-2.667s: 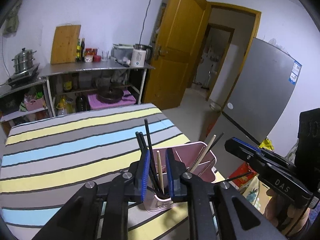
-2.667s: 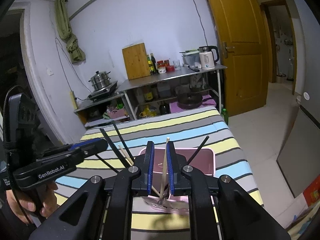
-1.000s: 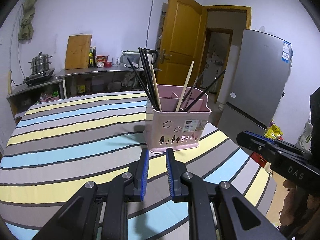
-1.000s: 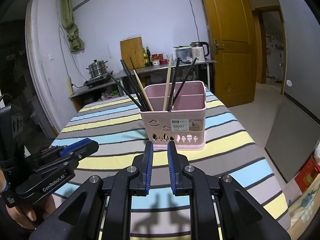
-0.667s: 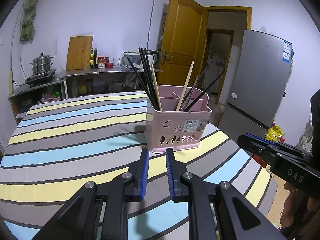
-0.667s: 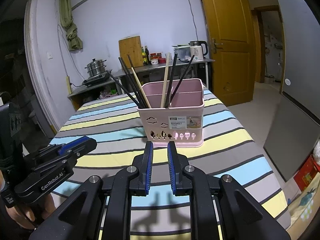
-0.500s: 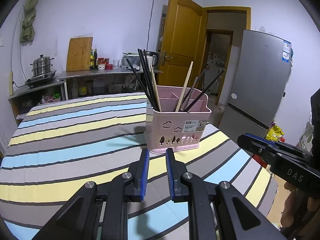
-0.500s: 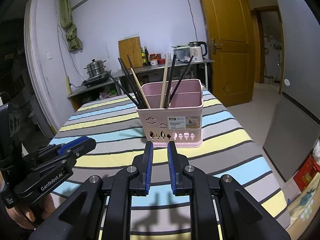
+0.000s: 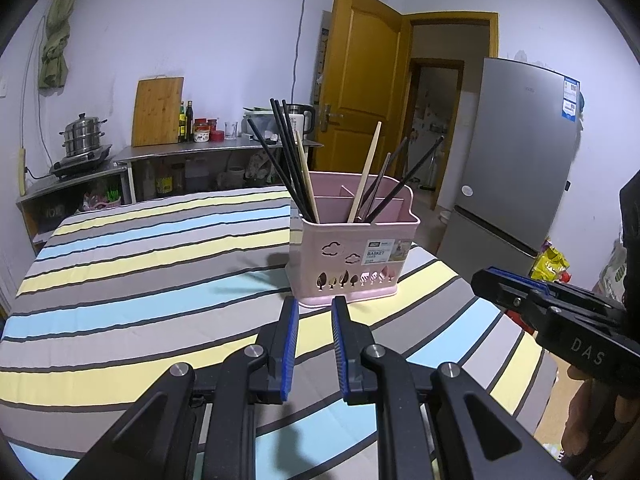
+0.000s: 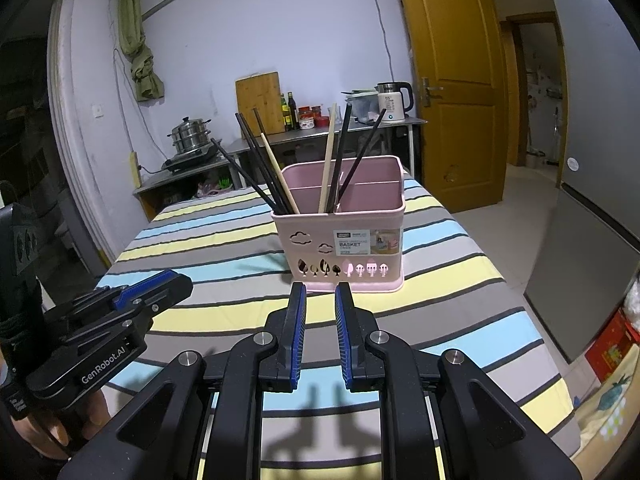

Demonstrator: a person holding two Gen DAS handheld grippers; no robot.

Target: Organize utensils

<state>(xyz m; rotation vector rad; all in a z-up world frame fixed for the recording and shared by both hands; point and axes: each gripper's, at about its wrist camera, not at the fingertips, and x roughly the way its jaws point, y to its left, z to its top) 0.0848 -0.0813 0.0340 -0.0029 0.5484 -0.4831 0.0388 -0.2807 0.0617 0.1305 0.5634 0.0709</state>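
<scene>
Basket: We see the pink utensil basket (image 9: 352, 256) standing upright on the striped tablecloth (image 9: 152, 264), toward the table's far right end, its labelled wall facing us.

Chopsticks: Black chopsticks (image 9: 282, 152) and a pale wooden chopstick (image 9: 306, 178) lean left out of the near-left compartment; another pale wooden one (image 9: 366, 172) and more black ones (image 9: 404, 178) lean right from the next compartment. We cannot tell from here exactly how the inner dividers split them.

Left gripper: Our left gripper (image 9: 313, 320) hovers just short of the basket's near wall, jaws a narrow gap apart, nothing between them.

Right gripper: Our right gripper (image 10: 320, 306) sits beside it, also near the basket's base, jaws likewise slightly parted and empty.

Table: We find no loose utensil on the cloth in either view.

Stage: We judge the sorting is at or close to its end, with both tools clear of the basket.

Doing it well: If we tidy further, we should come in from above, pinch one stick low on its exposed shaft, and lift along its lean so its neighbours are not dragged.

Risk: The basket looks light; a sideways pull could tip or slide it toward the table's right edge.
</scene>
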